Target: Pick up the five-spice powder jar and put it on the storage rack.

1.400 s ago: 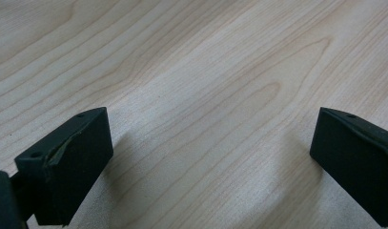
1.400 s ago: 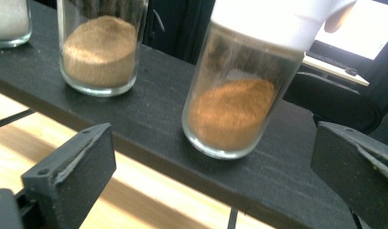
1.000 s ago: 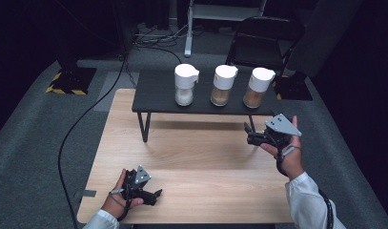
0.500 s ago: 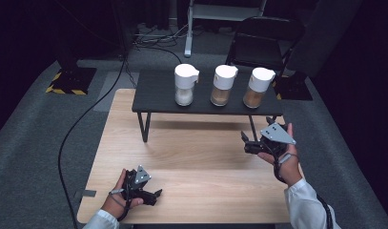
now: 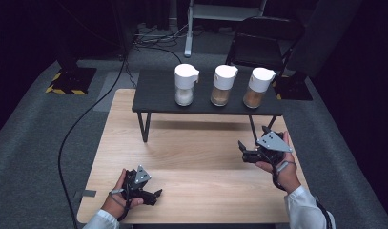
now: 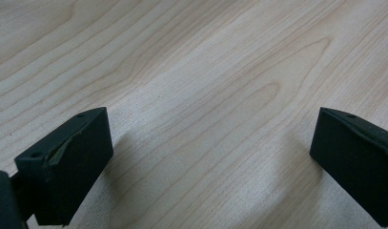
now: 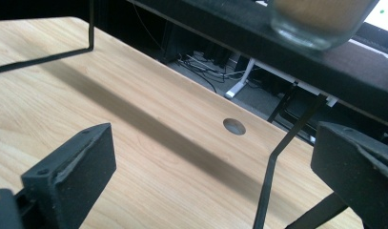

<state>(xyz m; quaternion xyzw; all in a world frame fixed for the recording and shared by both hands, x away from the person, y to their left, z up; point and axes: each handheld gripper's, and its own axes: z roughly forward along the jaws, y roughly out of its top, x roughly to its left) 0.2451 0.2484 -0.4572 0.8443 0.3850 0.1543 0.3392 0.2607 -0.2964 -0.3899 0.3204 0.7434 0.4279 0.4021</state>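
With its fingers spread and empty, the right gripper (image 5: 246, 153) was approaching the right jar (image 5: 258, 87) on the far shelf (image 5: 156, 93), while the left gripper (image 5: 151, 194), also spread, rested on the counter (image 5: 201, 157).

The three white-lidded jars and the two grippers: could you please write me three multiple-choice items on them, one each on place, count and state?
1. Where do the jars stand?
A. on the black shelf
B. on the wooden table
C. on the floor

2. How many jars hold brown contents?
A. none
B. one
C. two

3. How are the right gripper's jaws?
A. shut on a jar
B. open and empty
C. shut on a cable

Answers:
1 A, all three stand in a row on the shelf.
2 C, the middle jar and right jar are brown, the left jar white.
3 B, the right gripper view shows bare table between them.
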